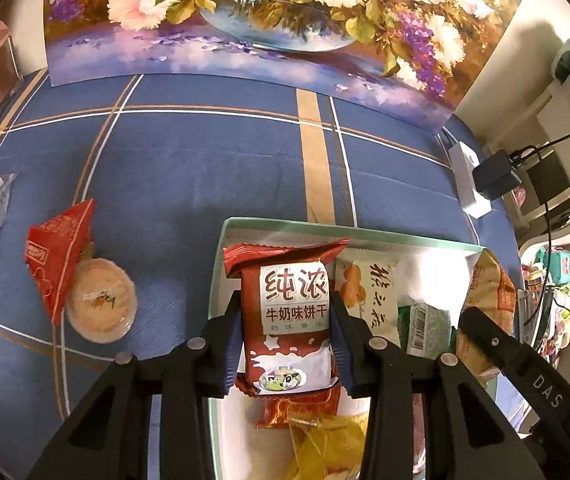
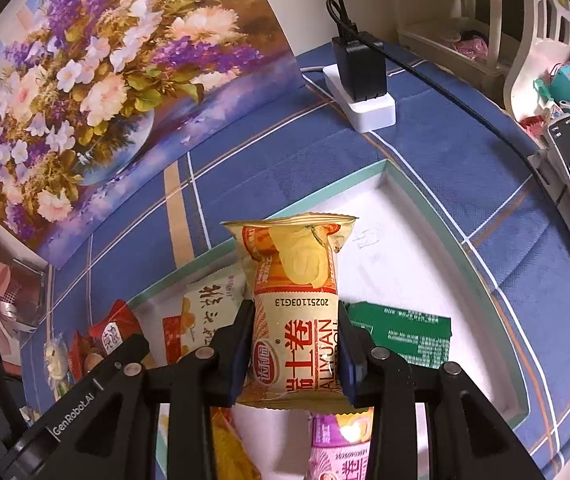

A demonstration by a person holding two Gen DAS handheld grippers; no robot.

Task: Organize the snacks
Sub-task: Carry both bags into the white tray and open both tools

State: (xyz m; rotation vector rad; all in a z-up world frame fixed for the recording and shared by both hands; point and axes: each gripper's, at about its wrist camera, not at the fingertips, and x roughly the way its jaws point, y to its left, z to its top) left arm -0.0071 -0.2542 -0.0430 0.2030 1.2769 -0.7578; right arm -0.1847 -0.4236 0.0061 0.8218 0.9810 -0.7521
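Crinkled film wrappers are the main hazard at this stage. The left claw (image 1: 285, 320) is clamped on a red milk-biscuit packet (image 1: 291, 320), held above the white tray (image 1: 425, 242) with the green rim. The right claw (image 2: 295, 344) is clamped on a yellow egg-roll packet (image 2: 299, 312) over the same tray. Each packet is pinched across its soft middle, so the film may slide between the pads, or the contents may be crushed if the squeeze is too hard.

The tray already holds a white-and-orange packet (image 1: 369, 288), a green packet (image 2: 405, 336), a pink packet (image 2: 341, 448) and a yellow wrapper (image 1: 325, 440). A packet dropped on these may tilt or ride over the rim. Both claws work close together over one tray, so contact between them is possible.

Loose snacks, a red packet (image 1: 59, 256) and a round cake (image 1: 101, 300), remain on the bench, which carries a blue checked cloth (image 1: 205, 160). A floral picture (image 1: 265, 20) leans at the back. A white power strip (image 2: 365, 100) with a black adapter and cable lies near the tray, and the cable could be snagged. Cluttered shelving stands at the right.
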